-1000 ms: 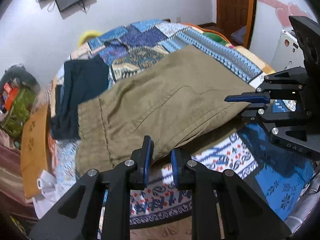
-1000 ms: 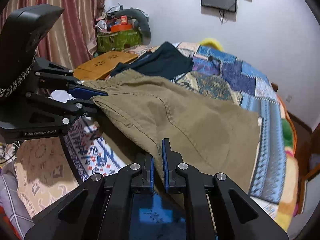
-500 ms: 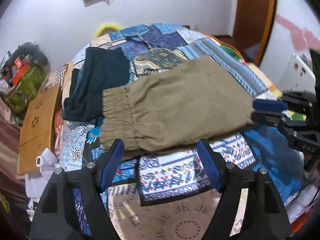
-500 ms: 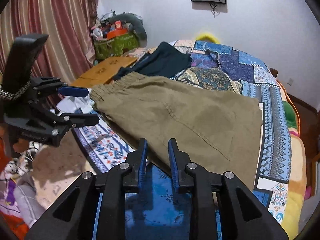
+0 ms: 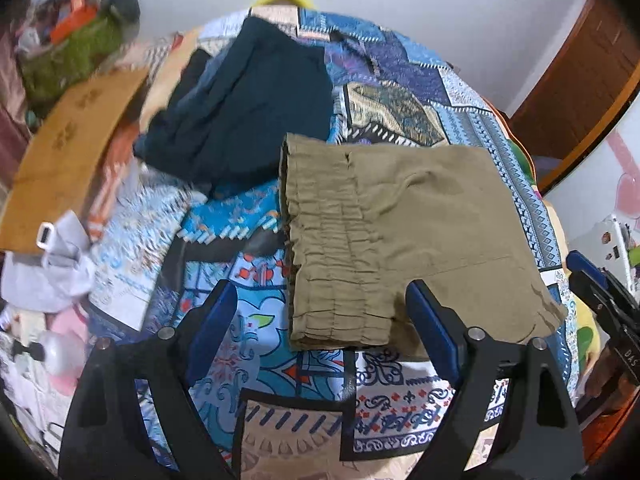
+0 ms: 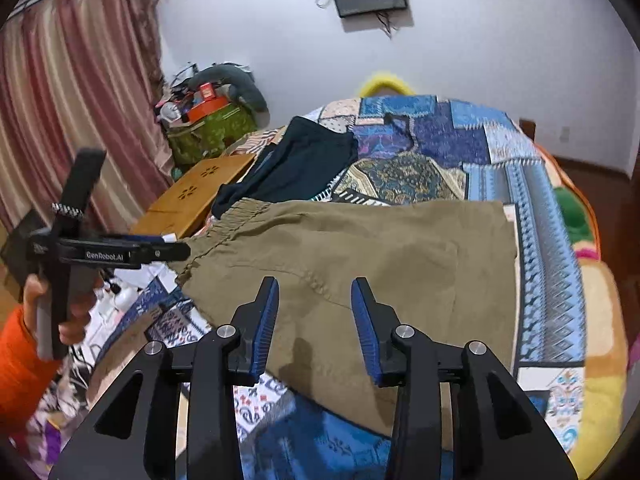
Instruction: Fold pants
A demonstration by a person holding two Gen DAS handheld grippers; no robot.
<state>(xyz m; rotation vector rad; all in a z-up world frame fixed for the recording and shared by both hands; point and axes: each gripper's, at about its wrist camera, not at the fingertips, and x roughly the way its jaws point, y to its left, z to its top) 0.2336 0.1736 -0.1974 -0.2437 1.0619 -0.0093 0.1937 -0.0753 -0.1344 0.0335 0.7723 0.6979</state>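
Patchwork bed [image 6: 532, 184] carries folded khaki pants [image 6: 380, 256]; left gripper [image 5: 324, 328] and right gripper [image 6: 316, 320] fingers are opening, empty

The dark garment [image 5: 248, 112] partly hides behind the khaki pants [image 5: 400, 232], and the bedside clutter [image 5: 68, 36] seems blurred

A second ago both hand-held grippers were clamped on the near edge of the olive pants [image 5: 416, 232], holding it lifted off the bed [image 5: 280, 364]. Now the left hand-held gripper [image 5: 322, 336] has let go; its jaws are opening wide, with only the waistband's near corner lying below and between them, untouched. The right hand-held gripper [image 6: 315, 320] has also released, its jaws opening above the fabric. The pants now lie flat, folded, on the bed.
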